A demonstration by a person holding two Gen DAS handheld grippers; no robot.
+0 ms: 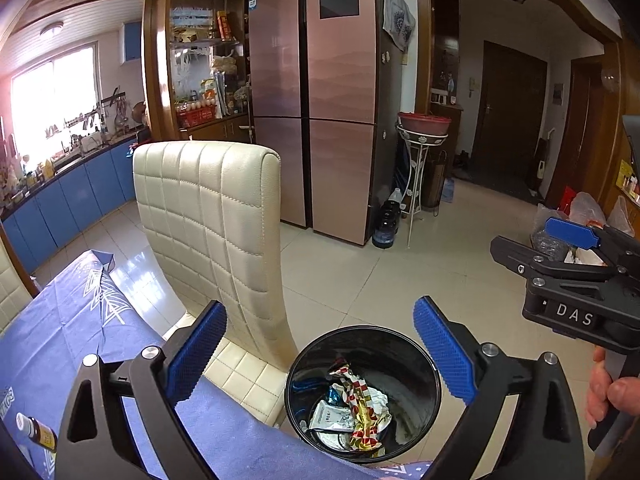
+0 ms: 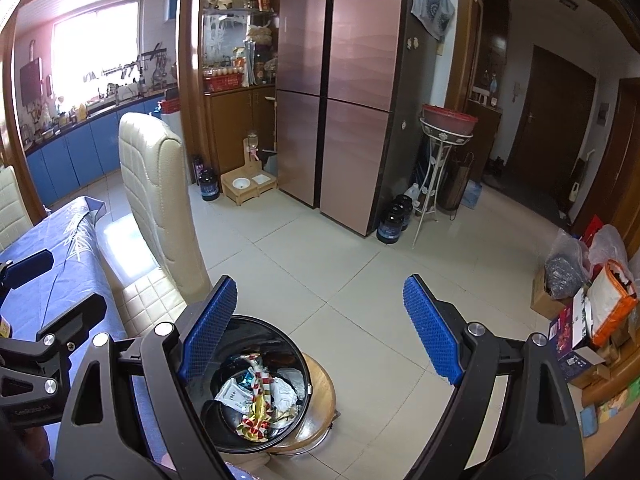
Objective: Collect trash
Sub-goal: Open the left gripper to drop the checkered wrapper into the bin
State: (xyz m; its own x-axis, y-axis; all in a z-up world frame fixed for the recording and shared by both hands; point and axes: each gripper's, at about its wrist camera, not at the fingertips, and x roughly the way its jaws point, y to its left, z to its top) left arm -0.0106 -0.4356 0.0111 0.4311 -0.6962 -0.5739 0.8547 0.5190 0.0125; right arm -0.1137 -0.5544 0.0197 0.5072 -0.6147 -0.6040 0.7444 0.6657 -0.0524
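**Trash dropped, both grippers empty over bin**

Wrappers (image 1: 356, 408) lay inside the black bin (image 1: 434, 364), red-gold foil on top of white packets. The bin stood on a wooden stool (image 2: 320, 396) just beside the tabletop (image 1: 60, 320) with its blue cloth. My left gripper (image 1: 320, 354) hung above the bin, jaws wide apart, nothing between them. My right gripper (image 2: 318, 326) was also spread, empty, near the rim. I judged the drop step finished. A small brown bottle (image 1: 38, 432) sat on the tabletop at lower left; whether it was trash I couldn't tell. Next move: swing back to the tabletop and look for leftover litter.
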